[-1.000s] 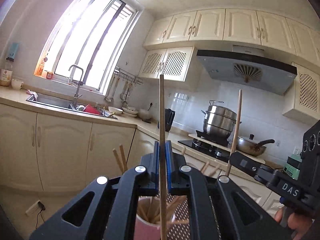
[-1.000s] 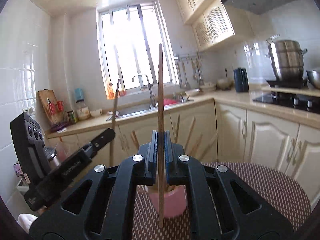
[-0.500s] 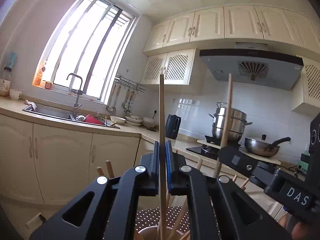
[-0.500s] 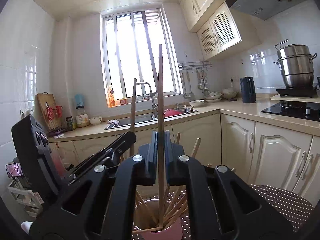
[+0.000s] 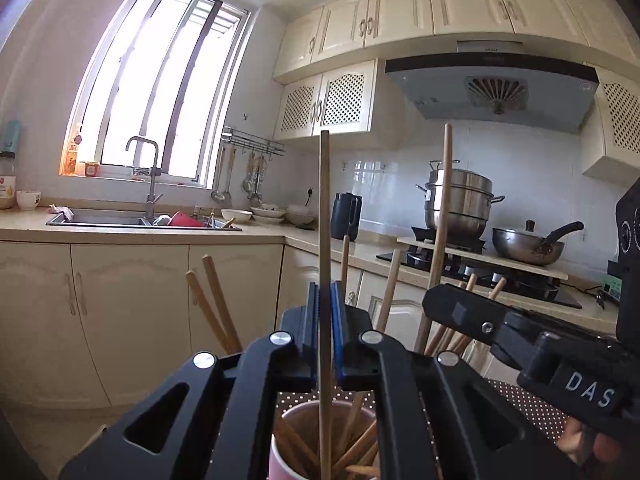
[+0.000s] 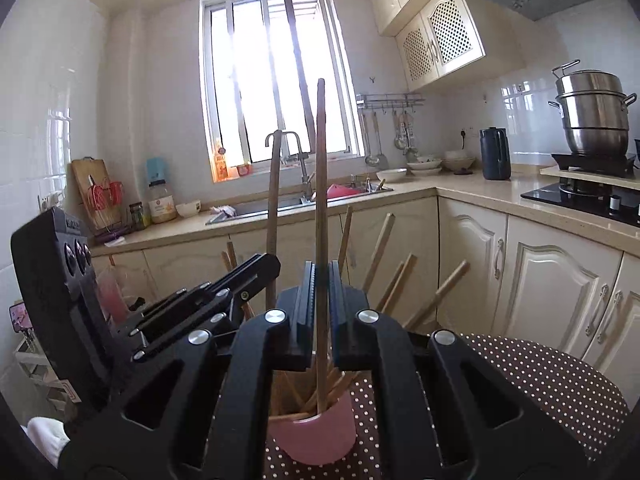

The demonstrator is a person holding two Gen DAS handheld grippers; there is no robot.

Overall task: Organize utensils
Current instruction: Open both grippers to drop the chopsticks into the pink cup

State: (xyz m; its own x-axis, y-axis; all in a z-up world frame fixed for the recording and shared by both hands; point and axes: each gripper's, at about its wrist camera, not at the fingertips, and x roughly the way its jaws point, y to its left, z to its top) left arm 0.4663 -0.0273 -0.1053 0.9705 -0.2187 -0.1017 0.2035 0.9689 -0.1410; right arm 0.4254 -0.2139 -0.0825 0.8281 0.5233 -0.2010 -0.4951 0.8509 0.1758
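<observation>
Sunlit kitchen, dotted cloth: our pink cup stands on the cloth, already bristling with wooden chopsticks fanned against its rim. We count roughly a dozen in it, so most of the sorting looks done. 2 more remain in our tongs. Our left gripper is clamped tight on 1 upright chopstick, whose lower end reaches down inside the cup's mouth. Our right gripper is likewise pinched shut on its own chopstick, the tip dipping into the cup. What we judge is left: let both go so they drop in with the rest.

From the left wrist we see into the cup's open mouth, plus the stove, steamer pot and wok. From the right wrist we see the cup's pink outer wall, its footing on the cloth and the cutting board by the window wall.
</observation>
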